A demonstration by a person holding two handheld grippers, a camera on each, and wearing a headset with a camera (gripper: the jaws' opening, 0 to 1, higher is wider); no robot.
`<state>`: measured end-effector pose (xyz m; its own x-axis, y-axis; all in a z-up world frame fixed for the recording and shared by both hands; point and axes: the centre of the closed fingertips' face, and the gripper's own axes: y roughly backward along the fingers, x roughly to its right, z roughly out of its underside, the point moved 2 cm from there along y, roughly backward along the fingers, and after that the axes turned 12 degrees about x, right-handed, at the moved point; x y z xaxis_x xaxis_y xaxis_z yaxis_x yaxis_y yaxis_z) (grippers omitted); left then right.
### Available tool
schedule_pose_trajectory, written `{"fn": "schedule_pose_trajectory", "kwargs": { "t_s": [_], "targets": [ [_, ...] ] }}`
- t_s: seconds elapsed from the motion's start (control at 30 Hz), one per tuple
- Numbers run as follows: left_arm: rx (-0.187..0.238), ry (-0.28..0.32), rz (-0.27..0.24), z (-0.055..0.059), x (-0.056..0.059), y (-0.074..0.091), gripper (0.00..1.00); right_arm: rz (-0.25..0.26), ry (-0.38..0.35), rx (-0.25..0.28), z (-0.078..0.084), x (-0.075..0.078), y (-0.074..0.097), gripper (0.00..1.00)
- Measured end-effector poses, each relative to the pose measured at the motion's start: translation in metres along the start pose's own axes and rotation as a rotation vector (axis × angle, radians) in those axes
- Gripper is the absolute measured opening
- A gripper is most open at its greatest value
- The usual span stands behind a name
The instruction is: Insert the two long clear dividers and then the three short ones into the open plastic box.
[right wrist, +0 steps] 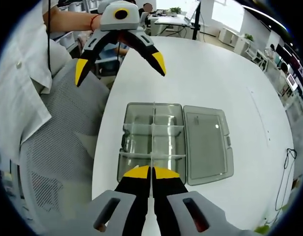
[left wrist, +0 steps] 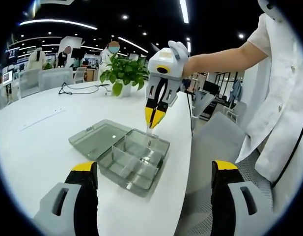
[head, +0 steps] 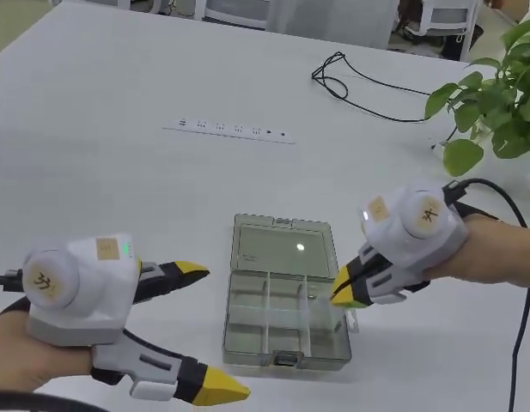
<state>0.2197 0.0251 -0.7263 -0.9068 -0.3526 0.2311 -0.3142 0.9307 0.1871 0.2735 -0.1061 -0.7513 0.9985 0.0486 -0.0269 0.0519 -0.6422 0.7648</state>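
**Right jaws on divider over open box, left jaws released**

Right gripper (right wrist: pixel 151 172): jaws clenched on a thin clear plastic divider (left wrist: pixel 149 135), yellow tips pressed together. The divider hangs below the tips at the box's right-hand end in the head view; whether it is seated, cannot tell. Long or short piece, cannot tell.

Left gripper (head: pixel 209 333): jaws spread wide, nothing between them, hovering left of the box and apart from it.

The clear grey-tinted plastic box (head: pixel 247 356) sits on the white worktop (head: pixel 118 189), its hinged lid (head: pixel 282 249) folded flat on the far side. Clear dividers (right wrist: pixel 153 127) already stand inside and split it into compartments.

Round caps and small tan stickers on both grippers carry marks, too small to read. No readable brand on the box.

Further back: a white power strip (head: pixel 230 129), a looped black cable (head: pixel 359 86), a green leafy plant (head: pixel 496 103) at the right edge.
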Motion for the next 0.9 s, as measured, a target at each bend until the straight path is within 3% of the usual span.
{"fn": "schedule_pose_trajectory", "kwargs": {
  "t_s": [0.47, 0.9],
  "targets": [
    [0.004, -0.002, 0.002, -0.001, 0.0018, 0.0001, 0.98, -0.004, 0.057, -0.055, -0.0006, -0.0009, 0.0003, 0.02],
    [0.006, 0.001, 0.002, 0.0004, 0.0027, 0.0004, 0.97, -0.009, 0.035, -0.074, 0.0044, 0.0009, -0.0078, 0.02]
  ]
}}
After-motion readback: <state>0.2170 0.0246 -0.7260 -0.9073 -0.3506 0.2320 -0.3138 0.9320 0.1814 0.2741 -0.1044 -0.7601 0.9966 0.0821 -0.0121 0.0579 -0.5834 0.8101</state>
